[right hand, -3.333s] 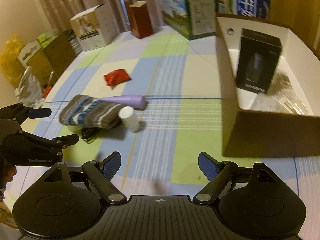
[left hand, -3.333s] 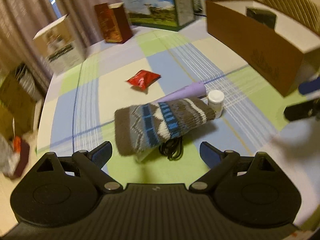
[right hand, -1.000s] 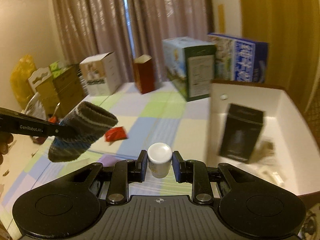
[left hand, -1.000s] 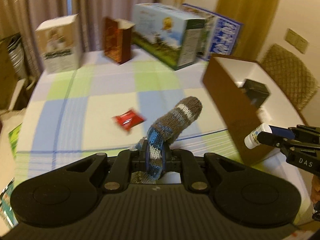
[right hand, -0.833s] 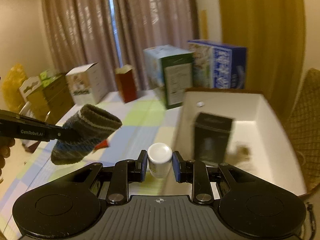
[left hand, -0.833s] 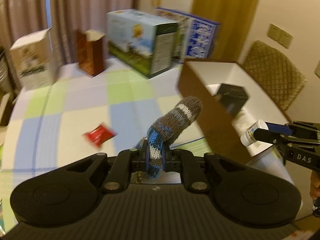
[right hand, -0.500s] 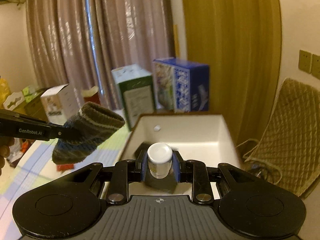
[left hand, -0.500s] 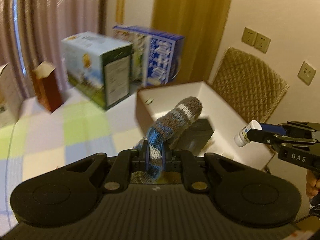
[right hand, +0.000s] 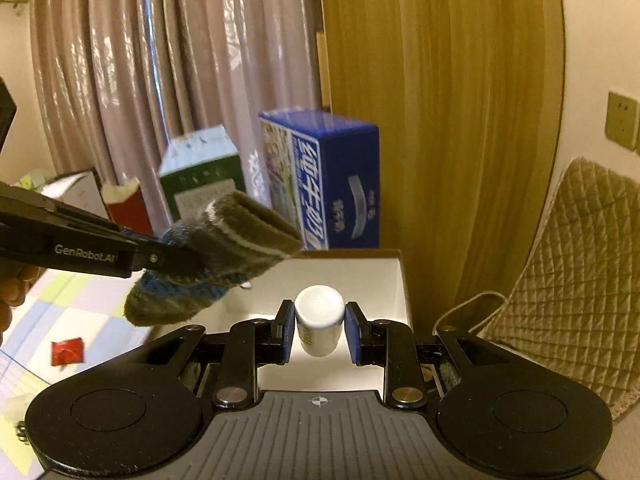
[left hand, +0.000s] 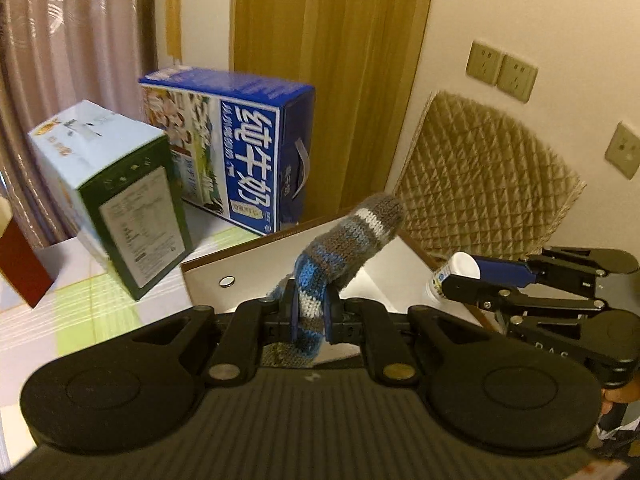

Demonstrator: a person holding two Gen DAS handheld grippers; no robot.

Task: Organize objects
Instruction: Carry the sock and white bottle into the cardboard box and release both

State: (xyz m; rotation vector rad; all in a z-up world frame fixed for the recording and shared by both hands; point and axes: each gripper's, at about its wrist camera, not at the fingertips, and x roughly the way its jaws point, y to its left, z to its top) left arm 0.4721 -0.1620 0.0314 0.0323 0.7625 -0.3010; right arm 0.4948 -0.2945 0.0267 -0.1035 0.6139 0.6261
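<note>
My left gripper (left hand: 308, 312) is shut on a grey, blue and white knitted sock (left hand: 344, 236) and holds it in the air over the open brown cardboard box (left hand: 216, 268). The sock also shows in the right wrist view (right hand: 216, 264). My right gripper (right hand: 320, 330) is shut on a small white bottle (right hand: 320, 324) above the box's white inside (right hand: 360, 276). The bottle and right gripper also show at the right of the left wrist view (left hand: 456, 270).
A blue milk carton (left hand: 248, 152) and a green-sided carton (left hand: 120, 200) stand behind the box on the checked tablecloth. A dark red box (right hand: 128, 204) stands further left. A red packet (right hand: 67, 352) lies on the cloth. A quilted chair back (right hand: 580, 280) is right of the box.
Both grippers picked up their objects from the table, the sock and the bottle, and carried them up and rightward over the cardboard box. Both views have tilted upward.
</note>
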